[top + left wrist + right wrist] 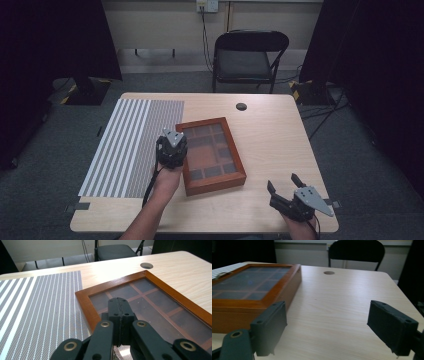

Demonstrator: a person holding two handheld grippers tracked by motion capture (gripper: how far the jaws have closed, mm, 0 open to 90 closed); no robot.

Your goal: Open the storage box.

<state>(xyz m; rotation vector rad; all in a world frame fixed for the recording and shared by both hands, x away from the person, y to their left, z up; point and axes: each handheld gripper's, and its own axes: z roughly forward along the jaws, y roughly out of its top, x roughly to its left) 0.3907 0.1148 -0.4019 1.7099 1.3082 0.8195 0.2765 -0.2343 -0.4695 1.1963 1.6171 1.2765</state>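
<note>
A flat wooden box (212, 155) with a glass lid divided into panes lies closed in the middle of the table. My left gripper (171, 148) hovers over its left edge, jaws shut with nothing between them; in the left gripper view the closed jaw tips (118, 304) sit above the box's glass lid (160, 315) near its near-left corner. My right gripper (283, 184) rests near the table's front right, jaws wide open and empty. In the right gripper view the box (254, 290) lies ahead to the left of the open fingers (270, 325).
A grey and white striped mat (132, 145) covers the table's left part. A round cable hole (241, 106) sits near the far edge. A black folding chair (248, 57) stands behind the table. Bare wood (280, 135) lies right of the box.
</note>
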